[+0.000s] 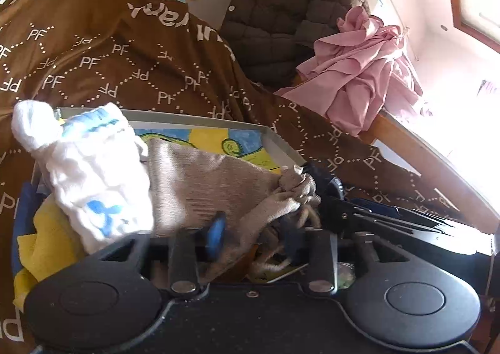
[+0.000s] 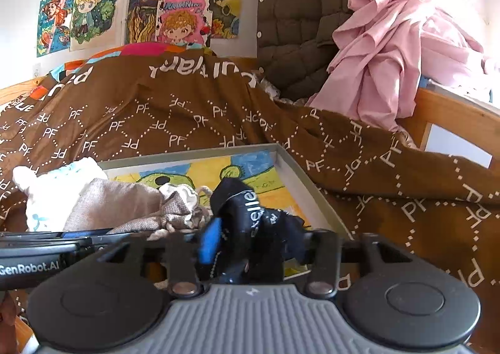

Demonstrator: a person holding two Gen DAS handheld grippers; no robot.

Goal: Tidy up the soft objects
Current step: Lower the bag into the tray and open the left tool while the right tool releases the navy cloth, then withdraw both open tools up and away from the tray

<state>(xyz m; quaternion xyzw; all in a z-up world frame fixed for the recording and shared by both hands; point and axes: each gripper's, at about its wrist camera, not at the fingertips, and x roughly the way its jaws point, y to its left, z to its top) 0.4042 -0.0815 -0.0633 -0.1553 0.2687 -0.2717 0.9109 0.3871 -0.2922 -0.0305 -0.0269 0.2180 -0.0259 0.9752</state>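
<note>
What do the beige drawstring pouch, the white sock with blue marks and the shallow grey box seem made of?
Beige drawstring pouch: coarse woven cloth, matte, weave visible. White sock with blue marks: stretchy ribbed knit, likely cotton. Shallow grey box: probably stiff cardboard, with thin, flat, matte walls.

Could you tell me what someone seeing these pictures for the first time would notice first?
Probably the shallow box on the brown PF-patterned blanket, where the left gripper pinches a beige drawstring pouch and the right gripper a dark cloth. Behind, a pink garment drapes over the wooden bed rail.
</note>
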